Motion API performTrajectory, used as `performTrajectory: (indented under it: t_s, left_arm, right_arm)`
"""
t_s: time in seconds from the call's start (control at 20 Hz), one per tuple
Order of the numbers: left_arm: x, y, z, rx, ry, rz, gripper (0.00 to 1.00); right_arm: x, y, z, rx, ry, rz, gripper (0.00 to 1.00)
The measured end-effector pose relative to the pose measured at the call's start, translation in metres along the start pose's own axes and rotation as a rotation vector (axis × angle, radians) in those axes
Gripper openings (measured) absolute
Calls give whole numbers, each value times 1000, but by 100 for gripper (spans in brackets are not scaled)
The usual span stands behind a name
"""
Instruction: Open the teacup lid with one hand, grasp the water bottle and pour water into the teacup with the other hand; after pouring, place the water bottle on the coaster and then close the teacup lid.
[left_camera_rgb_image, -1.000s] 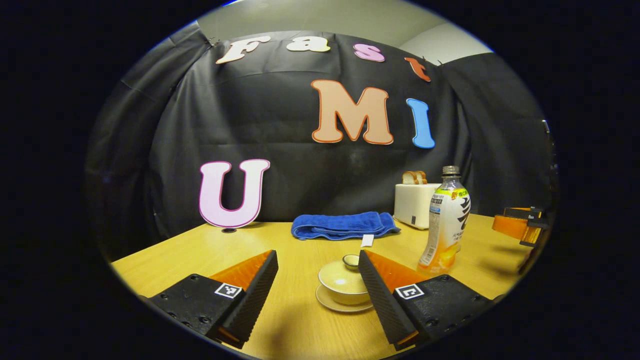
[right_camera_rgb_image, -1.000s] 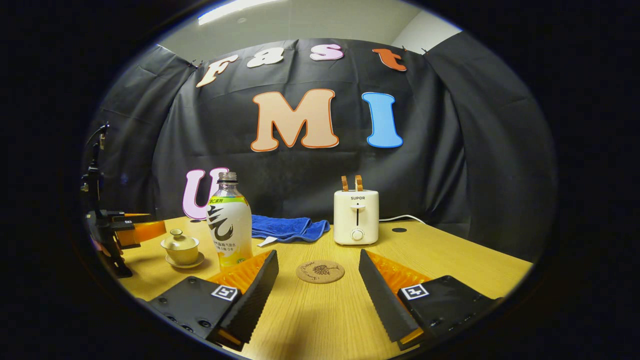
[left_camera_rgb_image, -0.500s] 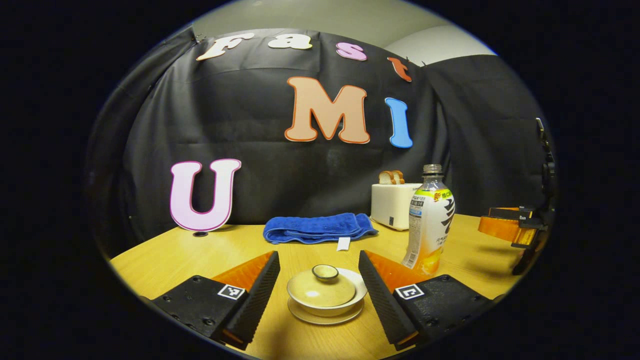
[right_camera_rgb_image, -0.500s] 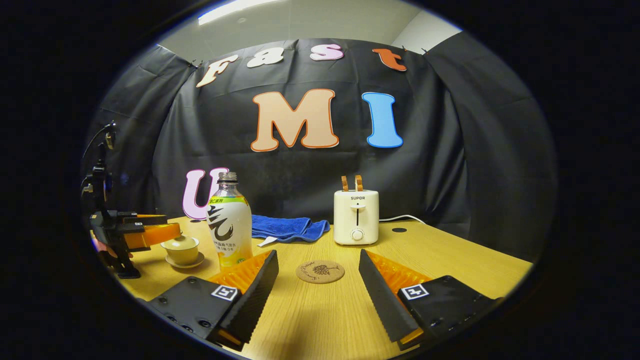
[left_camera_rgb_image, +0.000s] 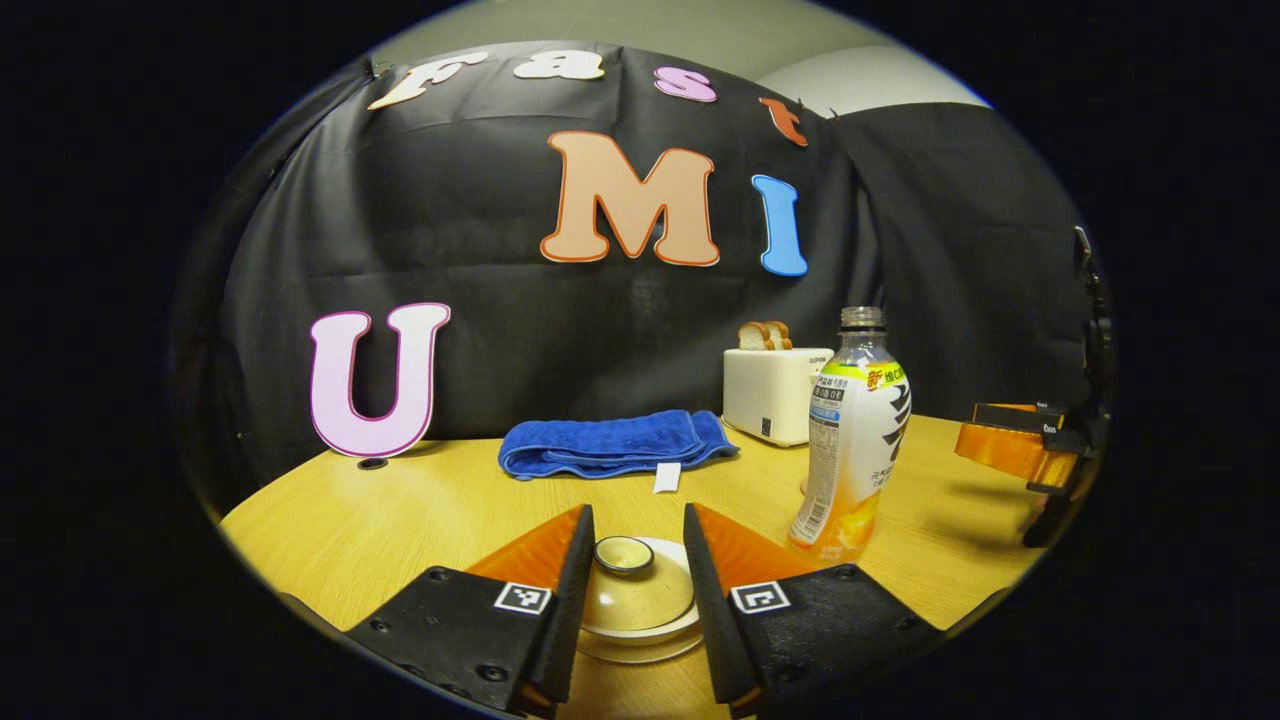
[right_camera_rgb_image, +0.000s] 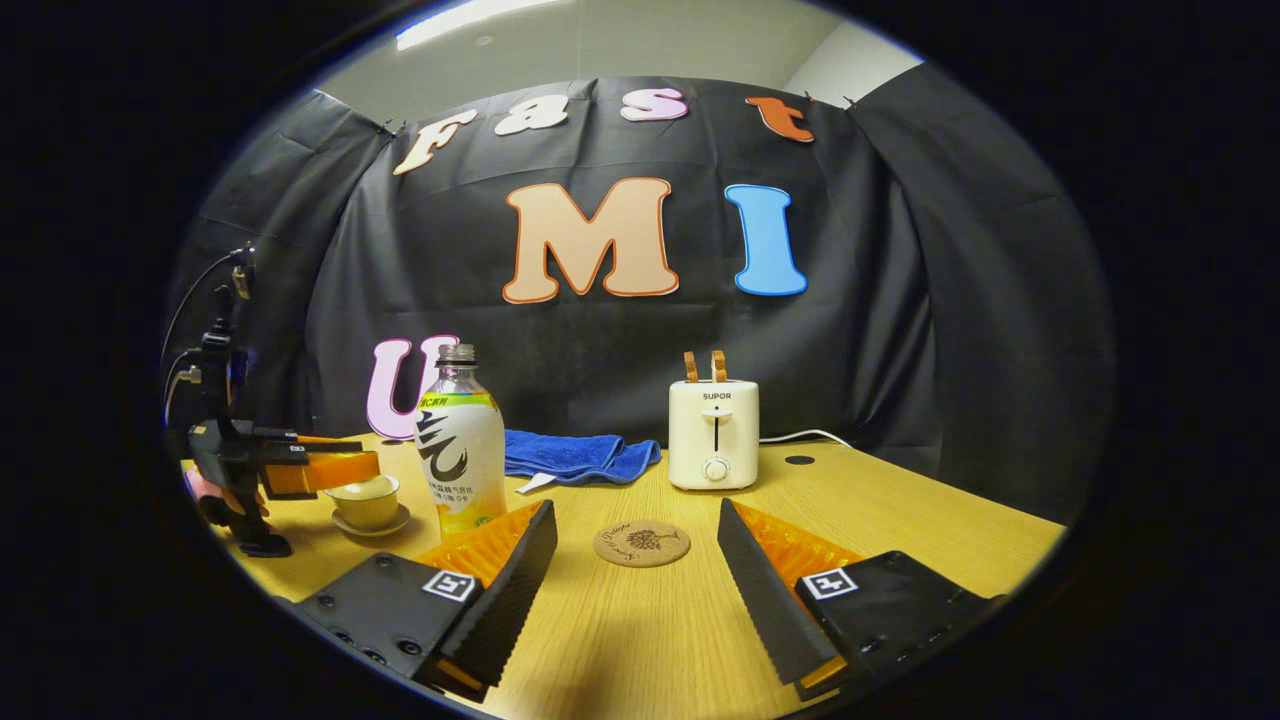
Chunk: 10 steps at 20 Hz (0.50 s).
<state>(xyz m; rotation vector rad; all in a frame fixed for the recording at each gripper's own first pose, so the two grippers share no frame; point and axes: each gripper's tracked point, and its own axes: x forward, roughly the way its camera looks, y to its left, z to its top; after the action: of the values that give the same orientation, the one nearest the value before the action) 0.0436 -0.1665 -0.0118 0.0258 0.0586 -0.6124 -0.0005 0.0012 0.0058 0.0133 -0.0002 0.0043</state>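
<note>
A staged recording booth rather than a lived-in kitchen: black cloth (right_camera_rgb_image: 900, 300) hangs as a backdrop behind a wooden counter (right_camera_rgb_image: 900, 520) set with a toaster (right_camera_rgb_image: 713, 433), blue towel (right_camera_rgb_image: 575, 455) and coaster (right_camera_rgb_image: 641, 543).

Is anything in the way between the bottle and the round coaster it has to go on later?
Nothing visible. In the right gripper view the bottle stands left of the coaster, with bare table between them. The toaster and the blue towel sit farther back, off that path.
</note>
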Motion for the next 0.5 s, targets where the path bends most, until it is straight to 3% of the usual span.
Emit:
performTrajectory:
  t_s: [0.25,0.3,0.5]
  left_arm:
    - [3,0,-5,13,36,6,48]
    - [3,1,-5,14,39,10,40]
    - [3,0,-5,15,42,6,28]
  right_arm:
    - [0,0,1,0,-1,0,100]
    - [0,0,0,0,-1,0,100]
    - [0,0,0,1,-1,2,100]
